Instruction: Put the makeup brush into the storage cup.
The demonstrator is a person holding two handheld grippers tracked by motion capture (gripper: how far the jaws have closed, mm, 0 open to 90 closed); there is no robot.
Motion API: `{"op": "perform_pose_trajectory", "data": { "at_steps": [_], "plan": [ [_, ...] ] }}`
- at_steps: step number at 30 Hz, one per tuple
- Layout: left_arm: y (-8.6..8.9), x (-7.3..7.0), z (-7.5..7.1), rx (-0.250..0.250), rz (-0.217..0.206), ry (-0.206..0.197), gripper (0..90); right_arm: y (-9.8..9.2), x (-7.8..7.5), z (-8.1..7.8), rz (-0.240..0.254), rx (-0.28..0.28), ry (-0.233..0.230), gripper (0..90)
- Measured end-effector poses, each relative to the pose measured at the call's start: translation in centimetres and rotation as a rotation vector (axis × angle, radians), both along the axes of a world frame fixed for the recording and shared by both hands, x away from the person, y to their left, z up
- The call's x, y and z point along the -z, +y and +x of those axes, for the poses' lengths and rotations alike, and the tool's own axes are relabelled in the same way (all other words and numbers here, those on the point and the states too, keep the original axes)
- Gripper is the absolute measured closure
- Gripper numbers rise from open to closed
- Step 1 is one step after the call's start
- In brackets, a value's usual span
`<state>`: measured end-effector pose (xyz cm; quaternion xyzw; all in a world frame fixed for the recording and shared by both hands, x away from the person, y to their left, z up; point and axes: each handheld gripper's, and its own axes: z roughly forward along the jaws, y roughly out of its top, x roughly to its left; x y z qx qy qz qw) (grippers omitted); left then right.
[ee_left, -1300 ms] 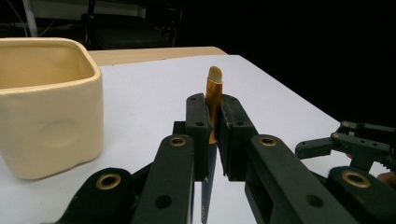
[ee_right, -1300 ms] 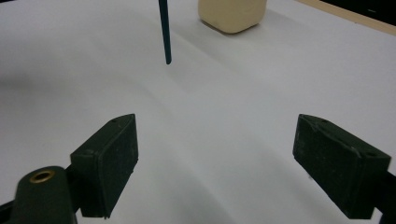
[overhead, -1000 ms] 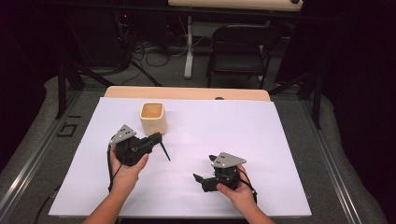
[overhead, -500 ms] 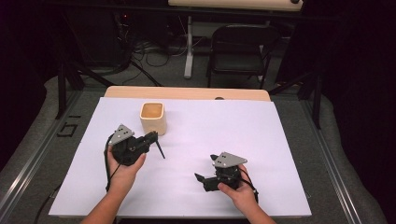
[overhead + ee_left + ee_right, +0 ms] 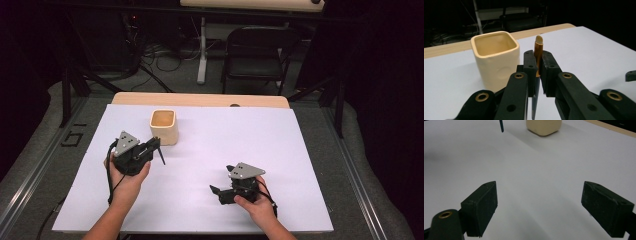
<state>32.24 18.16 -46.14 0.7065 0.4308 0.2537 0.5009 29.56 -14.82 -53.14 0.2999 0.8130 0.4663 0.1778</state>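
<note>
A cream square cup (image 5: 164, 126) stands at the back left of the white table sheet (image 5: 280, 150). Just in front of it, my left gripper (image 5: 156, 144) is shut on a thin brush (image 5: 161, 157), whose dark handle slants down toward the sheet. In the left gripper view the brush (image 5: 538, 53) stands upright between the pads (image 5: 530, 67), gold ferrule and pale tip up, to the right of the cup (image 5: 495, 62). My right gripper (image 5: 215, 192) rests low at the front right, open with nothing between its pads (image 5: 482, 205). Far off in its view are the cup (image 5: 544, 126) and the brush handle (image 5: 501, 126).
A strip of wooden tabletop (image 5: 200, 99) shows behind the sheet. Beyond the table stand a black folding chair (image 5: 257, 55) and loose cables on the floor. The sheet between the two grippers is bare.
My left gripper has shifted a little to the left with the brush, bringing the handle's lower end nearer the cup. The right gripper has stayed put.
</note>
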Motion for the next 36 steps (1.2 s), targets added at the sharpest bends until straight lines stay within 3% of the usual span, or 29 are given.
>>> {"op": "perform_pose_trajectory", "data": {
  "at_steps": [4,10,18,36],
  "plan": [
    [0.1,-0.1,0.0,-0.022,0.037,-0.01,83.7,0.0,0.0,0.1,-0.004,0.006,-0.001,13.6],
    [0.5,-0.1,0.3,-0.037,0.047,-0.011,83.7,-0.1,0.0,0.1,-0.005,0.013,-0.001,13.6],
    [0.9,-0.4,1.6,-0.023,0.033,0.012,83.7,-0.3,0.1,0.2,-0.001,0.019,-0.001,13.6],
    [1.4,-3.5,3.9,-0.043,0.009,0.008,83.7,-0.3,0.0,0.2,0.003,0.02,0.004,13.6]
  ]
}}
